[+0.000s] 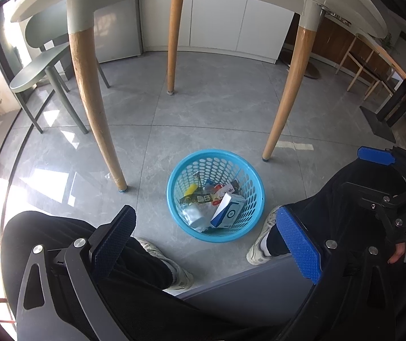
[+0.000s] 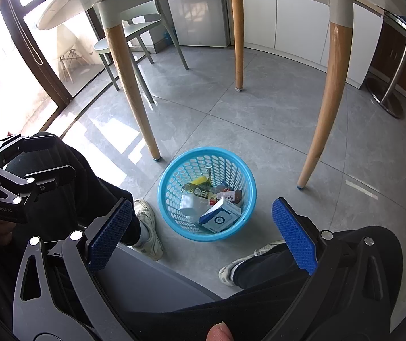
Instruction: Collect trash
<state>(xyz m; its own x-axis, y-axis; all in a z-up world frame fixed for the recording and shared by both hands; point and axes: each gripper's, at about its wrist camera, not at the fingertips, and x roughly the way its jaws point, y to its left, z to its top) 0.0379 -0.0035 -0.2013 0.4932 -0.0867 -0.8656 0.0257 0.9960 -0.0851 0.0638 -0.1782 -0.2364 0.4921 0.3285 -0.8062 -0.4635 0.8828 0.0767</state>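
Left gripper point(image 1: 214, 244), jaws spread and empty, hangs above the blue basket point(image 1: 174, 199) holding boxes and wrappers on the floor. Right gripper point(image 2: 203, 236), likewise spread and empty, shows no loose trash nearby; collection appears largely complete.

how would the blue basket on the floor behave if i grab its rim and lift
The blue basket looks like thin perforated plastic, so it is probably light and its rim may flex. The box and other loose trash inside would likely shift if it tilts. Both grippers are open and empty.
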